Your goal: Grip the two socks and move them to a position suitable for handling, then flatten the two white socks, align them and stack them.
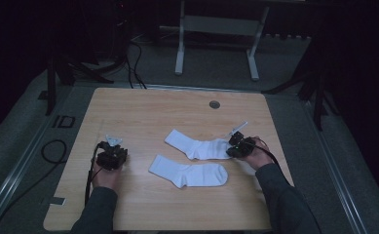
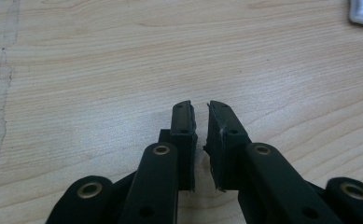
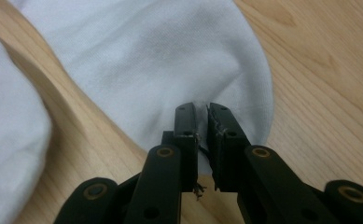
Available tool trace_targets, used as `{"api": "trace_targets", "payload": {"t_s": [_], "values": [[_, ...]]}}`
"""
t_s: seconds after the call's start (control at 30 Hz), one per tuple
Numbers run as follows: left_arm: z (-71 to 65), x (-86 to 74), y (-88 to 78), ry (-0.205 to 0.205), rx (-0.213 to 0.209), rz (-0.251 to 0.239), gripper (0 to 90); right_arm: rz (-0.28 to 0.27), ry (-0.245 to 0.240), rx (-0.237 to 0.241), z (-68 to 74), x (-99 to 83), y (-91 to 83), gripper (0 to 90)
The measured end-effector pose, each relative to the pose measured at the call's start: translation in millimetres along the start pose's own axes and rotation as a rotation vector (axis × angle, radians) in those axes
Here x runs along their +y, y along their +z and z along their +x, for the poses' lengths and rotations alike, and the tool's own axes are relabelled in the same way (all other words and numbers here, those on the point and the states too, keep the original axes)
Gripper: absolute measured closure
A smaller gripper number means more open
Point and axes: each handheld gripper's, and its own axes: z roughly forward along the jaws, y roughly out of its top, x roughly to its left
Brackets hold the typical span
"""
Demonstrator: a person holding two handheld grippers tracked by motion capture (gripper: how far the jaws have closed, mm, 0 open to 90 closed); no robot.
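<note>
The right gripper (image 1: 236, 144) is reaching inward, pinching the toe of the far sock (image 1: 199, 145). The left gripper (image 1: 111, 155) is resting on the table (image 1: 143, 105), jaws nearly together and empty, left of the near sock (image 1: 189, 174).

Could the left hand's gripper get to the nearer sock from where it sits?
Probably yes. The left gripper rests on bare table beside the nearer sock, with nothing lying between them. Its fingers are closed and would need to open first.

The person wears dark grey long sleeves (image 1: 98, 207); each matte black two-jaw gripper (image 2: 200, 122) shows brass-ringed pivot holes, and black cables (image 1: 87, 181) trail from them
</note>
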Motion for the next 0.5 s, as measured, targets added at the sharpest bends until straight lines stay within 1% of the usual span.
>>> {"api": "trace_targets", "payload": {"t_s": [0.17,0.27,0.37,0.5], "values": [[-0.1,0.0,0.1,0.001,0.001,0.000,80.8,0.003,0.004,-0.002,-3.1,-3.7,-1.6,81.5],[-0.4,-0.1,0.4,0.000,0.001,0.000,80.8,0.006,0.013,-0.006,-5.1,-5.4,-3.0,78.9],[-0.4,-0.1,1.1,-0.003,0.000,0.001,80.8,-0.035,0.014,0.004,-4.1,-2.3,-8.8,74.1],[-0.7,-0.1,0.8,0.001,0.000,0.001,80.8,-0.070,-0.008,-0.001,-0.1,10.5,-17.5,69.8]]}}
